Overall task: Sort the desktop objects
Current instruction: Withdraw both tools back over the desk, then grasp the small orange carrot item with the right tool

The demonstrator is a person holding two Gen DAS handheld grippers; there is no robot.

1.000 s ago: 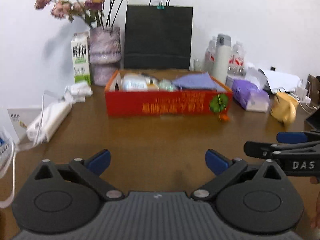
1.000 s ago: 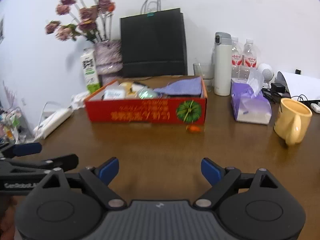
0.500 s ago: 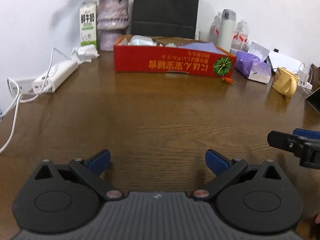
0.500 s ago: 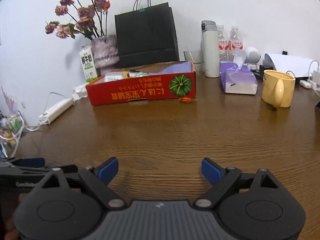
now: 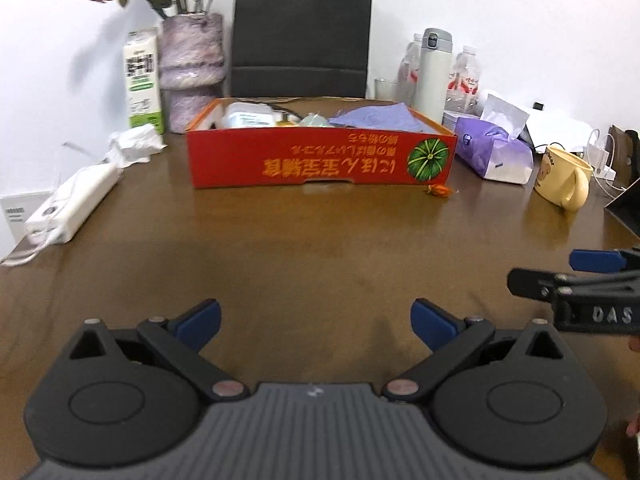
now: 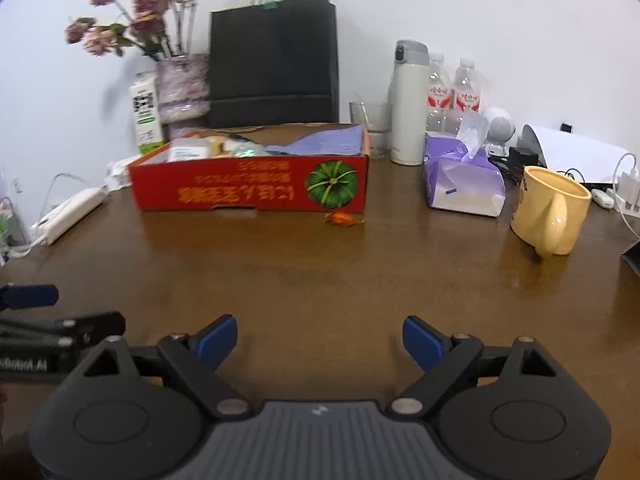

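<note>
A red cardboard box (image 5: 320, 160) (image 6: 248, 190) stands at the back middle of the brown table (image 5: 312, 248), holding a purple cloth (image 5: 376, 118) and several small items. A small orange object (image 5: 438, 191) (image 6: 340, 219) lies just in front of the box's right corner. A yellow mug (image 6: 550, 210) (image 5: 564, 178) and a purple tissue pack (image 6: 460, 182) (image 5: 492, 152) sit to the right. My left gripper (image 5: 316, 320) is open over bare table near the front. My right gripper (image 6: 320, 338) is open too, beside it, with nothing between its fingers.
A black paper bag (image 6: 274, 60), a vase of dried flowers (image 5: 192, 72), a milk carton (image 5: 142, 78), a white flask (image 6: 410, 102), water bottles (image 6: 452, 92) and a glass (image 6: 368, 126) line the wall. A white power strip (image 5: 74, 204) with cables lies left; crumpled paper (image 5: 134, 144) beside it.
Both views tipped down toward the table half a second ago and have come back up. The box and the wall items sit higher and larger in view again.
</note>
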